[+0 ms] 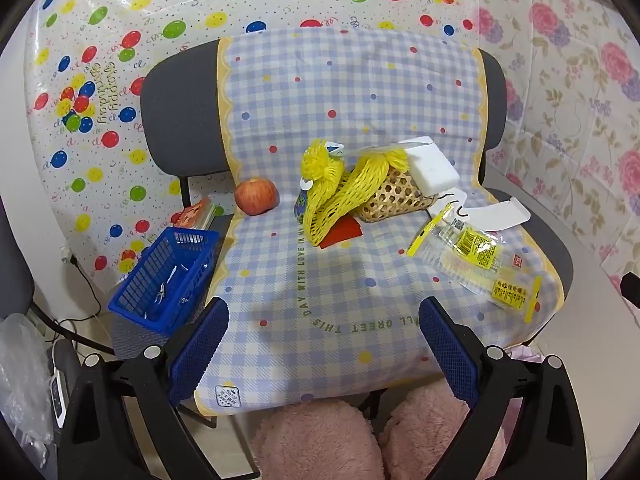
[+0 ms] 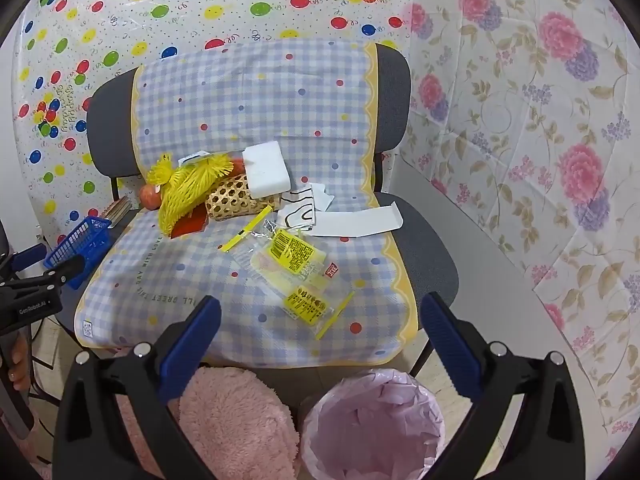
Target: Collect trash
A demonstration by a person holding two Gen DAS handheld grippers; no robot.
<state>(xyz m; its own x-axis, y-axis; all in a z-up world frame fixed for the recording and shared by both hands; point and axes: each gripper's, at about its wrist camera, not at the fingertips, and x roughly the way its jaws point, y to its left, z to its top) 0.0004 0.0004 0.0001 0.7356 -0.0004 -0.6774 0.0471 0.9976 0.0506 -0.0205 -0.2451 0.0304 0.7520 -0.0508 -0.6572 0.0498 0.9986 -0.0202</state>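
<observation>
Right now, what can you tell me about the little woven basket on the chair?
The woven basket is small and tan, made of what looks like bamboo strips in an open lattice. It lies tipped on its side on the checked cloth at the back of the seat. Yellow foam netting drapes over it, a white foam block rests on top, and a red card lies beside it. Its inside is hidden.
</observation>
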